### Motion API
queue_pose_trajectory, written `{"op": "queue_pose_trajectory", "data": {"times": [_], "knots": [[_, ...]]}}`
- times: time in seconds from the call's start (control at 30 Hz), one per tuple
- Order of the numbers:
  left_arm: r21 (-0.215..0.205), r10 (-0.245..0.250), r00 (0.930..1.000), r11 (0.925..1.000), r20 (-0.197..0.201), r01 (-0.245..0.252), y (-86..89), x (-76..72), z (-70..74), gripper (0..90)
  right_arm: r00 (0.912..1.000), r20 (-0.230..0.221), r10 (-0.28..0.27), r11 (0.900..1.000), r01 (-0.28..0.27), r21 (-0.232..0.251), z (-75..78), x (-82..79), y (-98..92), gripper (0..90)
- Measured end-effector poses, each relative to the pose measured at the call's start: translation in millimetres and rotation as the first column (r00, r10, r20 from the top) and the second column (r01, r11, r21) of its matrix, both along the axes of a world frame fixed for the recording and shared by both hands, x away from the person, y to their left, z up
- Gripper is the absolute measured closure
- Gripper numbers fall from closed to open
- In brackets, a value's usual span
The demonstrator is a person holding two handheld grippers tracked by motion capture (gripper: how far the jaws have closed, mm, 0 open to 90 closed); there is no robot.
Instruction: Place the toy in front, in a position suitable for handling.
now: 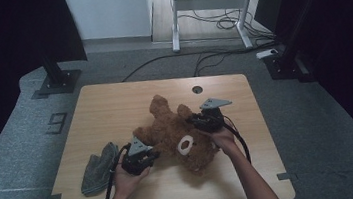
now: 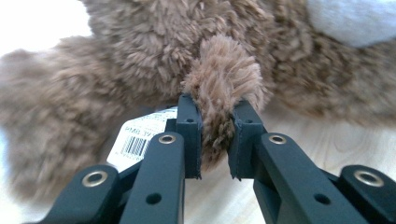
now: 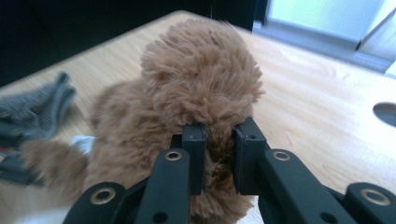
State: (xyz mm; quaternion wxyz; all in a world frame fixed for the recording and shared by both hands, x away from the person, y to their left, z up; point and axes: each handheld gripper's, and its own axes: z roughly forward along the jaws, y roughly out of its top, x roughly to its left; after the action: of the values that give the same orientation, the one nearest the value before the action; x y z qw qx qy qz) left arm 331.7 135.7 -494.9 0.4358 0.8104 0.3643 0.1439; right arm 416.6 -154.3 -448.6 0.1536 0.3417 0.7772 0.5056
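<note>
Teddy bear lies on desk between both tongs. Left tongs clenched on a furry limb; right tongs clamped on another. Grey cloth beside left tongs.

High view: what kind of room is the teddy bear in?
Probably a lab or workshop for recording, not a home. The teddy bear lies on a bare wooden table, cables trail over grey carpet, and black stands flank it.
</note>
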Motion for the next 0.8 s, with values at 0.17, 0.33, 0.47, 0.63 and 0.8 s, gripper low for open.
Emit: {"op": "queue_pose_trajectory", "data": {"times": [0.17, 0.33, 0.47, 0.63, 0.8], "knots": [[-0.003, 0.036, 0.9985, 0.9993, 0.040, -0.036, 11.6, 8.2, 20.0, 77.8, 0.9958, 0.088, -0.025, 0.991, 0.013, 0.136, 9.5, -29.8, -16.7, 78.8], [0.019, 0.063, 0.9948, 0.9977, 0.080, -0.065, 18.4, 21.6, 36.7, 78.5, 0.9913, 0.129, -0.024, 0.984, 0.000, 0.178, 8.2, -53.9, -24.4, 78.8], [0.033, 0.072, 0.9933, 0.9966, 0.090, -0.076, 17.8, 30.4, 43.4, 79.1, 0.9859, 0.167, -0.017, 0.984, -0.013, 0.177, 8.5, -66.3, -22.8, 78.8], [0.035, 0.087, 0.9923, 0.9953, 0.089, -0.090, 16.3, 42.0, 52.1, 79.4, 0.9760, 0.217, 0.016, 0.977, -0.061, 0.203, 13.6, -82.7, -11.8, 78.7], [0.004, 0.096, 0.9947, 0.9953, 0.035, -0.096, 21.9, 51.4, 48.2, 79.1, 0.9762, 0.215, 0.028, 0.978, -0.071, 0.197, 10.1, -85.5, -3.4, 78.6]]}}
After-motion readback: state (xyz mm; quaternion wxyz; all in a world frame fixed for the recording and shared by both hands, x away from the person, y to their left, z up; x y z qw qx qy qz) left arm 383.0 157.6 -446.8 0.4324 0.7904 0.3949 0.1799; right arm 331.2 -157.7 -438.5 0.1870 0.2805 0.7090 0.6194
